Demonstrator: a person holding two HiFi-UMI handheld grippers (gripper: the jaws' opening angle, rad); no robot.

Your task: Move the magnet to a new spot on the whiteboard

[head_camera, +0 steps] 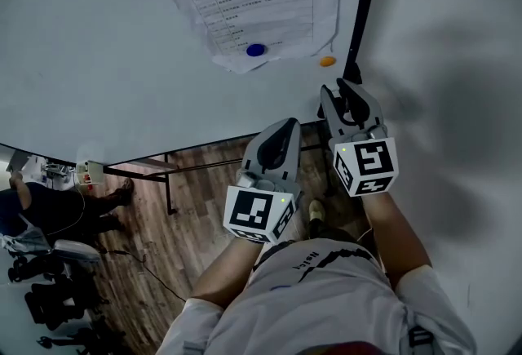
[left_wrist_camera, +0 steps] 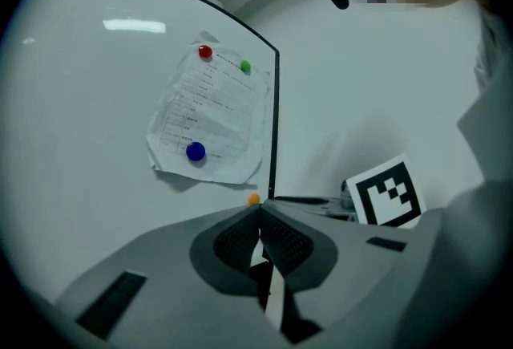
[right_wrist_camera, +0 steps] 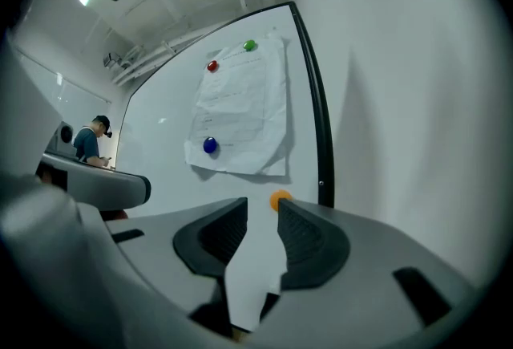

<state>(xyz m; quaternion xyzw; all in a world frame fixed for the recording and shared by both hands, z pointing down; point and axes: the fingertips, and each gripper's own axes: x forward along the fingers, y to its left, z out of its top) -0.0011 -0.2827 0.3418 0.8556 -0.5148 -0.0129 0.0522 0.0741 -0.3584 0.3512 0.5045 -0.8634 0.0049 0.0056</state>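
- Right gripper [right_wrist_camera: 263, 209]: jaws apart with nothing between them. The orange magnet [right_wrist_camera: 280, 200] shows just past their tips, stuck on the whiteboard [right_wrist_camera: 152, 155].
- Left gripper [left_wrist_camera: 260, 213]: jaws pressed together, empty.
- The magnet sits below the paper [right_wrist_camera: 240, 107], close to the board's black edge [right_wrist_camera: 311, 99].
- Risk: an off-centre pinch could skid the magnet over that edge, or catch the paper's loose corner.
- No containers in sight.

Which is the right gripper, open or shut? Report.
Open: the right gripper shows a gap between its pads, with only whiteboard behind it, nothing gripped.
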